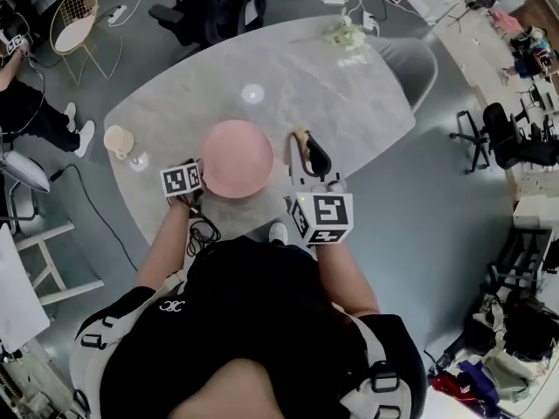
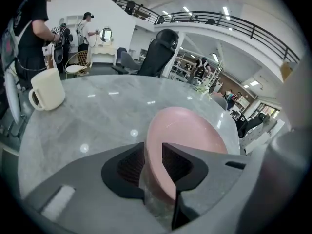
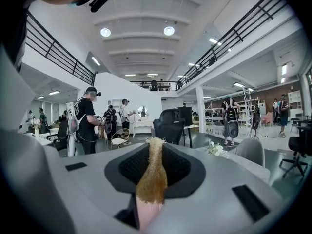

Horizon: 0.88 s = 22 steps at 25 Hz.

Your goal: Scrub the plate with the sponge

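One shirt logo (image 1: 172,305), pink plate (image 1: 234,157), sponge (image 3: 151,174)

A: Where is the plate (image 1: 234,157) on your screen?
B: I see it on the table (image 1: 306,85), near my edge, about the middle. The mug (image 1: 118,141) stands on the table to its left, apart from it.
A: And the grippers?
B: My left gripper (image 2: 153,147) is at the plate's near-left rim, with the rim between its jaws. My right gripper (image 3: 155,152) is right of the plate, over the table, with the sponge (image 3: 151,179) clamped between its jaws.
A: The far end?
B: Flowers (image 1: 343,33) lie on the table's far right end. A chair (image 1: 410,64) stands just beside that end.
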Tool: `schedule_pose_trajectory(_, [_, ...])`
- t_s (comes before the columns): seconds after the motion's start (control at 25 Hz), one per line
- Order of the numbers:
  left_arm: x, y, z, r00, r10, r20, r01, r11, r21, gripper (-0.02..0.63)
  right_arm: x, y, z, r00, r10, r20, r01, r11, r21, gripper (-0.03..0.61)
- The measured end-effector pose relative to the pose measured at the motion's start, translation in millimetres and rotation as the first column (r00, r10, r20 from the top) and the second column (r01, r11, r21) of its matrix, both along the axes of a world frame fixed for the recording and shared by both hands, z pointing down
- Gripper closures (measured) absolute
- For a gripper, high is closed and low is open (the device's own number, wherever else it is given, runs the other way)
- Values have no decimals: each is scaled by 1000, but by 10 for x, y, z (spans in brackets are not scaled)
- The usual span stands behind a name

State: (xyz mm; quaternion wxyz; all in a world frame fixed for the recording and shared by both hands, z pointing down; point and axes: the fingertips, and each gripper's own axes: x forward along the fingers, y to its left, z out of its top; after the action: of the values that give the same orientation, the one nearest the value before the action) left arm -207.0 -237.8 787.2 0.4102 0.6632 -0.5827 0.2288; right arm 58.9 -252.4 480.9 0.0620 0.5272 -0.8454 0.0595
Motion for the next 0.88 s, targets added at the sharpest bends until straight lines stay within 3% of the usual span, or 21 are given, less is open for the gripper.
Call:
schedule_pose_trajectory(0.2, [13, 67, 316, 999, -29, -36, 25, 995, -102, 512, 89, -25, 27, 999, 37, -10, -37, 999, -6, 502])
schedule_pose_trajectory(0.4, [-9, 146, 464, 988, -116, -101, 100, 984, -147, 512, 147, -21, 61, 998, 65, -8, -65, 998, -8, 502])
schedule_pose_trajectory(0.6, [188, 233, 493, 985, -95, -146, 60, 971, -231, 539, 276, 29, 43, 996, 85, 1, -85, 996, -3, 502])
schedule_pose_trajectory(0.68, [258, 267, 511, 958, -159, -238, 92, 959, -270, 559, 296, 44, 45, 996, 88, 5, -88, 996, -2, 502])
schedule_pose_trajectory(0.8, [364, 302, 515, 869, -274, -412, 142, 936, -323, 591, 308, 67, 57, 996, 93, 11, -93, 996, -3, 502])
schedule_pose_trajectory(0.88, [409, 301, 466, 852, -277, -444, 138, 937, -319, 591, 316, 74, 53, 995, 94, 14, -94, 996, -4, 502])
